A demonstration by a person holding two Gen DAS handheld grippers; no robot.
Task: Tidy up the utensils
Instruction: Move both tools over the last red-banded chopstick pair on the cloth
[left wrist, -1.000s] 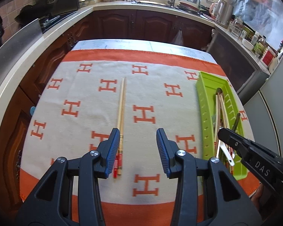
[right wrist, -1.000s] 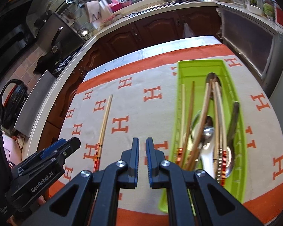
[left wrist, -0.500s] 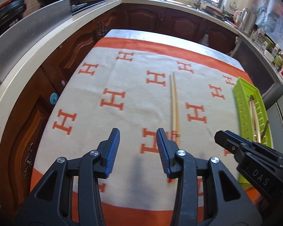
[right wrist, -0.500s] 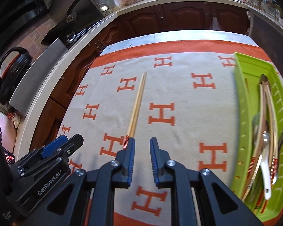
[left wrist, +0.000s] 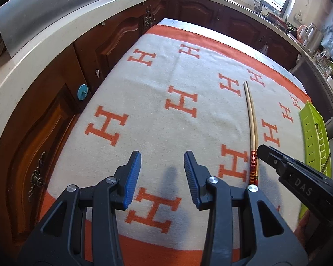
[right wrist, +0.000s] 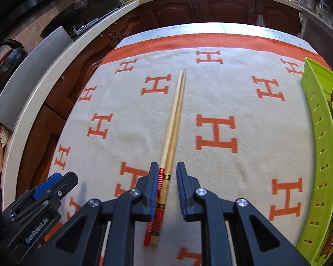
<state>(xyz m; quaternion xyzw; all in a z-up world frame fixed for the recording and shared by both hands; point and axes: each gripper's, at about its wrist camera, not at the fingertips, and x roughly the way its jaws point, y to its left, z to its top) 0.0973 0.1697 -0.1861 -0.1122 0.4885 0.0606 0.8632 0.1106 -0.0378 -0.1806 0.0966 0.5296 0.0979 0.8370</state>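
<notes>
Two chopsticks (right wrist: 174,124) lie on the blanket (right wrist: 233,84) left of the green tray (right wrist: 317,119), between your right gripper's (right wrist: 166,190) open fingers; closing off-centre risks catching one, while your left gripper (left wrist: 162,177) hangs open.

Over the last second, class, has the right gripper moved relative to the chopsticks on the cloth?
Yes. The right gripper has shifted left, away from the green tray, and now straddles the decorated ends of the chopsticks, fingers open.

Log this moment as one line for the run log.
step: pick chopsticks | right tool: open, straddling handle ends | left tool: open, empty, over cloth | tray: holds utensils
</notes>
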